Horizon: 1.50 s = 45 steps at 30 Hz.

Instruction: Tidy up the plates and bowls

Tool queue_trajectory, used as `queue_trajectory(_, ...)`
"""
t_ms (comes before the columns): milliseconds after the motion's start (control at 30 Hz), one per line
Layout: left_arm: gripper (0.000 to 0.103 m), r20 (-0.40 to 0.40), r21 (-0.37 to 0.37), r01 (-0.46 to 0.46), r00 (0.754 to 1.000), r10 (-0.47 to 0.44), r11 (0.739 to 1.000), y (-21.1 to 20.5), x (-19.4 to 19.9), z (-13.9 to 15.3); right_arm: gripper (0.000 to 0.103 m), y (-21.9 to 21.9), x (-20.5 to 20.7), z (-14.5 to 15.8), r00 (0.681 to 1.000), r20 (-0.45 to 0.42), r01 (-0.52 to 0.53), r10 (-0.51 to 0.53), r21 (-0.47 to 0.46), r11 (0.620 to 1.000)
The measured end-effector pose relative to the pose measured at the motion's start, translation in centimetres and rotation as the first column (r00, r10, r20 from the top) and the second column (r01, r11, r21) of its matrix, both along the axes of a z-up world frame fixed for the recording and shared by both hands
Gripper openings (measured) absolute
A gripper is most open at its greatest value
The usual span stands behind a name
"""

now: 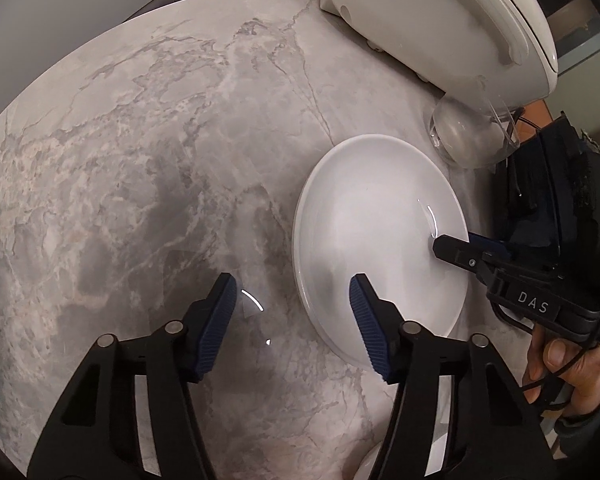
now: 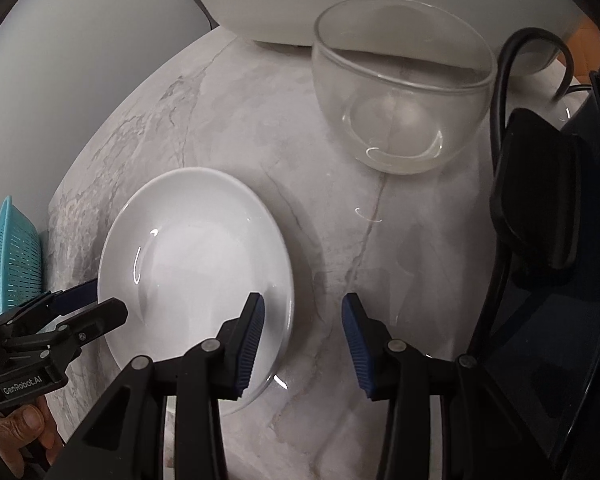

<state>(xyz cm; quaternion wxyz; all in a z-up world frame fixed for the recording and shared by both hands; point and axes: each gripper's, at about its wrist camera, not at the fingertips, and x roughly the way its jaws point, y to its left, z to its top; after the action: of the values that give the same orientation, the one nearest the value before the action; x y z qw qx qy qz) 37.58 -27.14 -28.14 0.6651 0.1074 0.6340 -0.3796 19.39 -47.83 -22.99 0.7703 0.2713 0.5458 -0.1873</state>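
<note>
Round marble table (image 1: 140, 160), and the white plate (image 1: 380, 220) lay flat on it, hollow side up, off toward the side where a clear glass bowl (image 2: 404, 92) and a white appliance (image 1: 440, 20) stood; the bowl was near the plate but apart from it. A blue colander (image 2: 12, 256) leaned at the table's far left edge in the right wrist view. The left gripper (image 1: 292, 280) pointed steeply down and straddled one rim of the plate, one finger over the plate's well, the other outside over the stone. Its jaws stood apart and the pads did not press on anything. The right gripper (image 2: 303, 298) did the same at the opposite rim, again with a clear gap and no squeeze on the china. Judged purpose: a two-sided pinch, so the plate could come up level instead of tipping from one edge. The plate was round, so it had no long axis to speak of; its open face pointed straight up. Faint curved glints on the stone beside the plate hinted at clear glassware under or beside it, but I could not tell.
</note>
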Motion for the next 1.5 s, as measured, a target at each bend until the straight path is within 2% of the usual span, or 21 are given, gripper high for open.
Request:
queue_trajectory(67,0.038,0.010,0.013,0.014,1.000,-0.014,1.000,-0.5,-0.2,0.0,0.033,0.3,0.3,0.0,1.000,0.001,-0.018,0.018,-0.011,1.000)
queue_trajectory(133,0.029,0.014,0.022,0.031,0.999,-0.031,0.999,-1.1,-0.6,-0.1,0.017,0.6,0.5,0.0,0.999,0.004,-0.038,0.038,-0.011,0.999)
queue_trajectory(233,0.020,0.030,0.041,0.063,0.997,-0.064,0.997,-2.3,-1.5,-0.3,0.016,1.1,0.8,-0.1,0.998,0.005,-0.066,0.066,-0.018,0.998)
queue_trajectory(333,0.020,0.044,0.055,0.062,0.997,-0.065,0.997,-2.6,-1.8,-0.2,0.016,1.4,1.0,-0.2,0.997,0.008,-0.083,0.083,-0.031,0.996)
queue_trajectory(500,0.014,0.041,0.065,0.047,0.998,-0.049,0.997,-2.4,-1.8,-0.3,0.014,1.2,0.8,-0.1,0.995,0.031,-0.097,0.098,-0.033,0.995)
queue_trajectory(633,0.014,0.042,0.065,0.012,0.999,-0.015,0.998,-1.0,-1.5,0.0,0.013,1.4,1.0,0.3,0.992,0.037,-0.122,0.124,-0.057,0.991)
queue_trajectory(1000,0.014,0.055,0.052,-0.011,0.998,0.008,0.999,0.5,-1.8,1.2,0.013,1.9,1.0,0.9,0.987,0.061,-0.145,0.150,-0.079,0.986)
queue_trajectory(1233,0.014,0.100,0.045,-0.038,0.994,0.033,0.998,2.6,-2.5,5.0,0.013,2.8,1.0,3.2,0.977,0.100,-0.177,0.187,-0.101,0.979)
queue_trajectory(1500,0.014,0.156,0.034,-0.073,0.986,0.067,0.997,5.6,-4.3,11.1,0.013,4.9,0.3,7.8,0.952,0.173,-0.232,0.251,-0.124,0.965)
